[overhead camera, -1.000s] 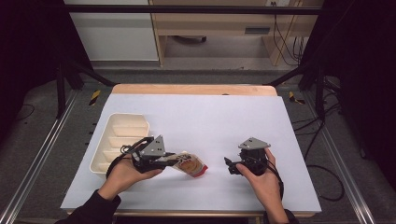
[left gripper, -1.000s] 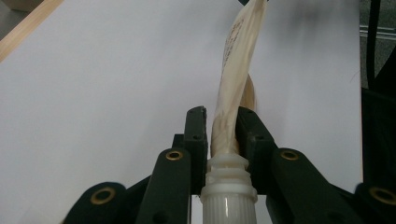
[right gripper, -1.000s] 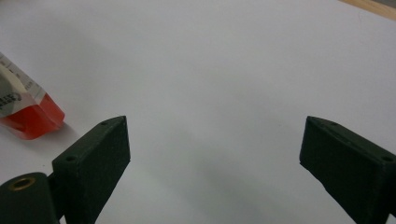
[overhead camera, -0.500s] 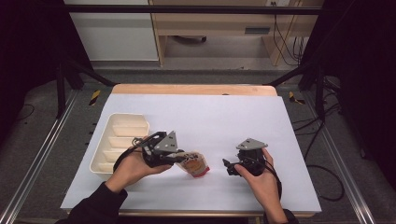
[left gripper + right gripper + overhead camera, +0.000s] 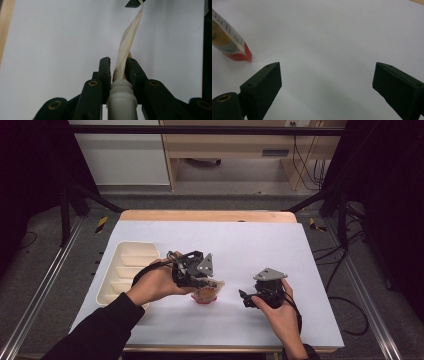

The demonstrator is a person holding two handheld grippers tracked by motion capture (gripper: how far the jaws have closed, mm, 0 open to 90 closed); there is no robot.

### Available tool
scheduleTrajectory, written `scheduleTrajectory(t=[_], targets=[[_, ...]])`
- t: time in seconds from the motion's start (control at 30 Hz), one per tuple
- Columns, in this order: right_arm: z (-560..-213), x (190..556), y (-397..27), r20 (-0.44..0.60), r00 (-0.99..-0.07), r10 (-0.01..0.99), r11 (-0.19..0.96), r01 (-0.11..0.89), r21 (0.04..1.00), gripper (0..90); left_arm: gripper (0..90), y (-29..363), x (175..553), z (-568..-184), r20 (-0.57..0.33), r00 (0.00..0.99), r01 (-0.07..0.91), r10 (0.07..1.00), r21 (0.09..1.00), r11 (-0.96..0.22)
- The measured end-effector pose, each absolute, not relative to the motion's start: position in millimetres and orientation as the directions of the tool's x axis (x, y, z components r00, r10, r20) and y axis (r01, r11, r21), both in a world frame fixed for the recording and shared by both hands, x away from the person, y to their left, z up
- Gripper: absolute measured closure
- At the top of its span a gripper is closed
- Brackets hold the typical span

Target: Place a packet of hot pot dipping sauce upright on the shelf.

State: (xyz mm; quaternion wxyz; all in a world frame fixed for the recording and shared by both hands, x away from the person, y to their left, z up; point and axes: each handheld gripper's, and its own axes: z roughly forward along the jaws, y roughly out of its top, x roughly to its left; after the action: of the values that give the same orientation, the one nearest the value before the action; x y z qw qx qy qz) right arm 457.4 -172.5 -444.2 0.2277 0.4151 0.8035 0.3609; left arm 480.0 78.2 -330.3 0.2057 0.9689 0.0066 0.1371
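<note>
Left tongs (image 5: 212, 285) are clenched on a spouted pouch (image 5: 206, 292), gripping it at the neck just past its white ribbed cap (image 5: 122, 100). In the left gripper view the pouch runs edge-on away from the jaws as a thin, slightly twisted cream film with fine print on it. In the high view it sits near the tabletop's (image 5: 250, 245) middle, its red lower edge at or just above the sheet; contact cannot be told.

Right tongs (image 5: 243, 296) are released, jaws wide apart with nothing between them, held low over the sheet near the pouch's right side. The right gripper view shows the pouch's red corner and printed cream face at upper left, apart from the jaws.

Surroundings: a cream plastic tray (image 5: 125, 270) with ribbed compartments lies at the tabletop's left edge, behind the left forearm in a dark sleeve (image 5: 100, 330). Nothing lies between the two tongs on the bare sheet.

Surface: a smooth, matte white sheet covers the tabletop, with a pale wooden edge (image 5: 205, 215) exposed at the far side. Metal rails (image 5: 40, 295) flank both sides over grey floor. Beyond stand a white cabinet (image 5: 120, 155) and a wooden bench with hanging cables (image 5: 305, 160). Black drapes darken both sides.
</note>
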Motion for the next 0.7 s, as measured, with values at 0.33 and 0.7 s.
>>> scheduleTrajectory(t=[0.33,0.7], targets=[[-444.3,457.3,-171.9,-0.068,-0.553,0.830,0.396,0.501,0.769,9.0,75.9,96.3,471.5,-305.3,0.285,0.956,-0.056,0.065,0.397,-0.916],[-444.3,458.5,-173.6,-0.070,-0.547,0.834,0.393,0.502,0.770,8.9,75.9,124.7,472.5,-285.6,0.305,0.946,-0.019,0.111,0.395,-0.918]])
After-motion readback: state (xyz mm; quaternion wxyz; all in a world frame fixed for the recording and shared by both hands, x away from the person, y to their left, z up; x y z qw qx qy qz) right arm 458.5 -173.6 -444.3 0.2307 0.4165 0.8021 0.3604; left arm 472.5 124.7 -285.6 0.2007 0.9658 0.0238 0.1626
